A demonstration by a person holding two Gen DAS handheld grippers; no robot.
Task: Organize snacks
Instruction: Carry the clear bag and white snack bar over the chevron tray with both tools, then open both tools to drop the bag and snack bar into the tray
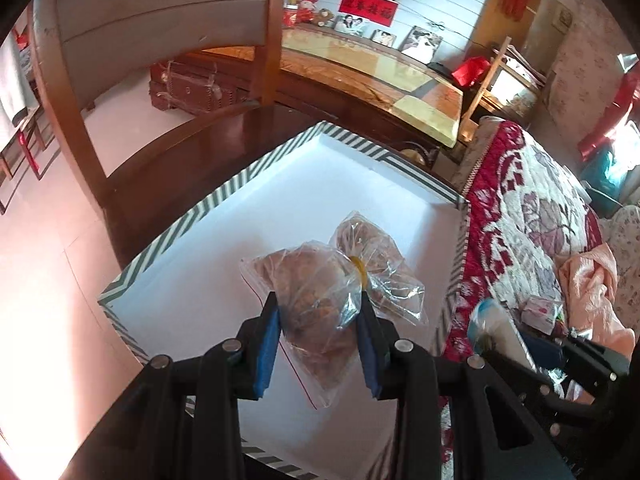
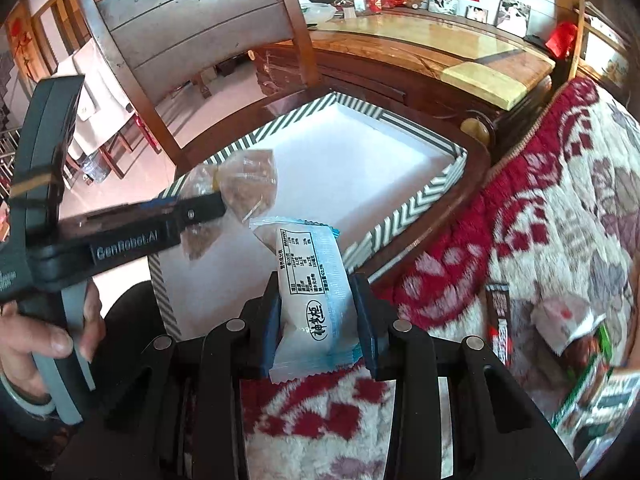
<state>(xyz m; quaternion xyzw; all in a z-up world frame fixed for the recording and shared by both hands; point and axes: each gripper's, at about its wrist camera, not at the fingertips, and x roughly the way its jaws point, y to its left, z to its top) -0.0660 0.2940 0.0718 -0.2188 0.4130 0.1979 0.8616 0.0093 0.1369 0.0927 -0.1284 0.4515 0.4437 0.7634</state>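
Observation:
My left gripper (image 1: 319, 304) is shut on a clear plastic bag of brown snacks (image 1: 316, 280) with a yellow tie, and holds it over the white tray. A second lobe of the bag (image 1: 372, 248) hangs past the tie; I cannot tell whether it touches the tray. The tray (image 1: 224, 196) has a grey-and-white striped rim and sits on a wooden chair seat. My right gripper (image 2: 316, 284) is shut on a white-and-blue sealed packet (image 2: 308, 280), above the quilt at the tray's near edge (image 2: 400, 220). The left gripper (image 2: 218, 200) and its bag (image 2: 248, 184) show at the left of the right wrist view.
The chair's wooden back (image 2: 192, 20) rises behind the tray. A red-and-white floral quilt (image 2: 540, 200) lies to the right, with several loose snack packets (image 2: 568, 312) on it. A glass-topped wooden table (image 2: 460, 52) stands behind. A hand (image 2: 48, 340) grips the left tool's handle.

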